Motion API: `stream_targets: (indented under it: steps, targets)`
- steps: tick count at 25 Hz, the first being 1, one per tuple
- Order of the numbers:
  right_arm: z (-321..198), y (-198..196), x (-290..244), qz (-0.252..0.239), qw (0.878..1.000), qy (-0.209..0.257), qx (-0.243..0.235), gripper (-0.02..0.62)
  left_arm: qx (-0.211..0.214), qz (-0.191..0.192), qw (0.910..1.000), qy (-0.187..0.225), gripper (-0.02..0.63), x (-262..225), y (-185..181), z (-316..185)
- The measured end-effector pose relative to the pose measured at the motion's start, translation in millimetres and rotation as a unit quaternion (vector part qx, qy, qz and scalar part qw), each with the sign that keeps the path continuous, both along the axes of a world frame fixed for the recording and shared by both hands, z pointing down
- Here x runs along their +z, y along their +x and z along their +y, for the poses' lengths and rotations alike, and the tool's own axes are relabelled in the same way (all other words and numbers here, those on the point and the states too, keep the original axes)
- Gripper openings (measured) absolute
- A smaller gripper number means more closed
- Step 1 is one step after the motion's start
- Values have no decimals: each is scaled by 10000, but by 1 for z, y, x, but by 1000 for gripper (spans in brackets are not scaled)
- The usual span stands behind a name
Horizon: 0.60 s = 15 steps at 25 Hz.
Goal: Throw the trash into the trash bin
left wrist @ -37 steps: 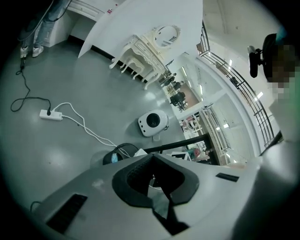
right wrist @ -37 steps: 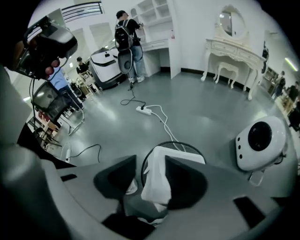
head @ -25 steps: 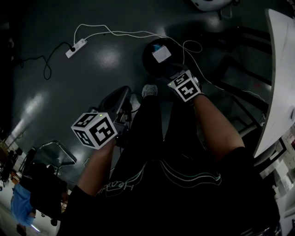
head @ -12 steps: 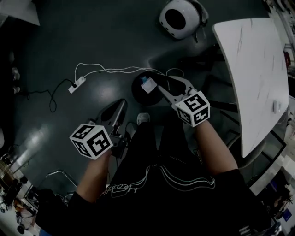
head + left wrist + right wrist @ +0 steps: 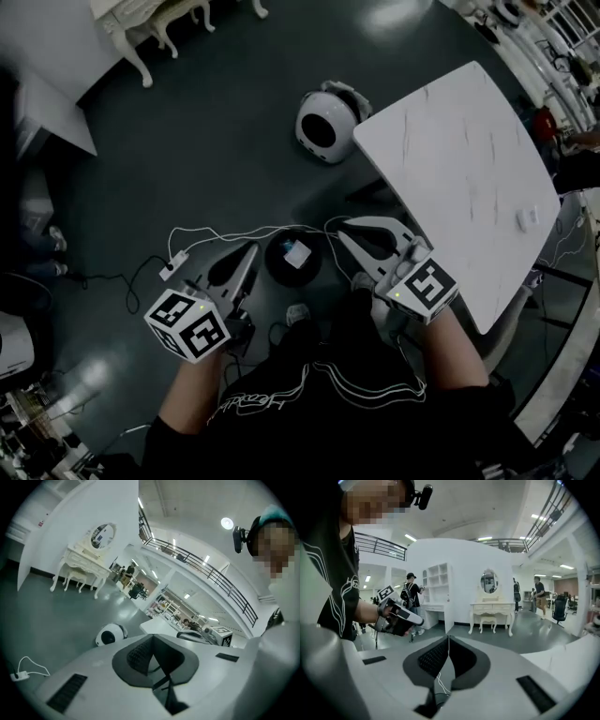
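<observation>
Sitting near trash bin [image 5: 275, 262], table [image 5: 459, 169], power strip [image 5: 169, 271]

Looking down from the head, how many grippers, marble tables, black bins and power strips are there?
Grippers: 2, left gripper and right gripper
White marble table: 1
Round black trash bin: 1
White power strip: 1
Total: 5

So the trash bin [image 5: 292, 260] is a round black one, standing upright with its top open on the dark floor [image 5: 206, 131]. The trash [image 5: 297, 253], a small whitish scrap, lies inside it.
</observation>
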State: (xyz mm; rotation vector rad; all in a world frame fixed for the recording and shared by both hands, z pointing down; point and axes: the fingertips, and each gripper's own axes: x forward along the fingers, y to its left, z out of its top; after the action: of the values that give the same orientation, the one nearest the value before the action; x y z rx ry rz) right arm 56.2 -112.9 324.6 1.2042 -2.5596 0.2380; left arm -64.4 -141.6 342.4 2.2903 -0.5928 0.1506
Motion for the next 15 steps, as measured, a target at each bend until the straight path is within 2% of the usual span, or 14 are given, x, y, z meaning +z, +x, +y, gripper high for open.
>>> stream_targets:
  steps: [4,7,11,15]
  targets:
    - [26,25,-58,-82,9989,383,273,34,216,268,9990,276,5,-53,29,3]
    - [45,52,-93,59,9959,701,565,34,521,466,9959,571,5,-91,62,10]
    - [70,98,-126,169,9883,1092,1055,34,1106,600,9872,982,5,-128,116,27]
    - [105,151,-138,251,9801,1187,1571,34,1669,651,9772,1140,5,-143,177,55]
